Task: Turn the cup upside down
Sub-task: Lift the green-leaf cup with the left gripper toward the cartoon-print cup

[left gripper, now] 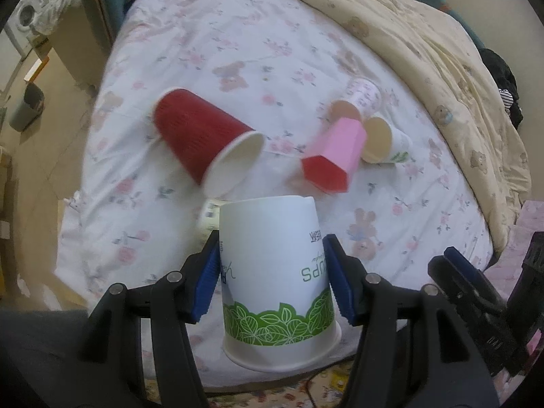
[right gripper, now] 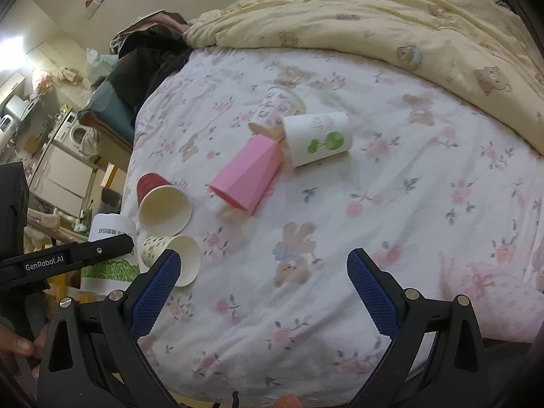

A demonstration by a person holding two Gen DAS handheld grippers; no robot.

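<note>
A white paper cup with a green leaf band (left gripper: 275, 272) stands upside down, rim downward, at the bed's near edge. My left gripper (left gripper: 272, 275) is shut on it, blue pads pressing both sides. The same cup shows in the right wrist view (right gripper: 112, 255) at the left, behind the left gripper's black arm. My right gripper (right gripper: 260, 292) is open and empty above the floral sheet. It appears at the right edge of the left wrist view (left gripper: 476, 292).
On the floral bed sheet (right gripper: 391, 204) lie a red cup (left gripper: 204, 142), a pink cup (left gripper: 336, 156), a patterned cup (left gripper: 360, 97), a white cup with green print (right gripper: 316, 139) and a small patterned cup (right gripper: 173, 258). A yellow bear quilt (right gripper: 391, 17) is bunched at the back.
</note>
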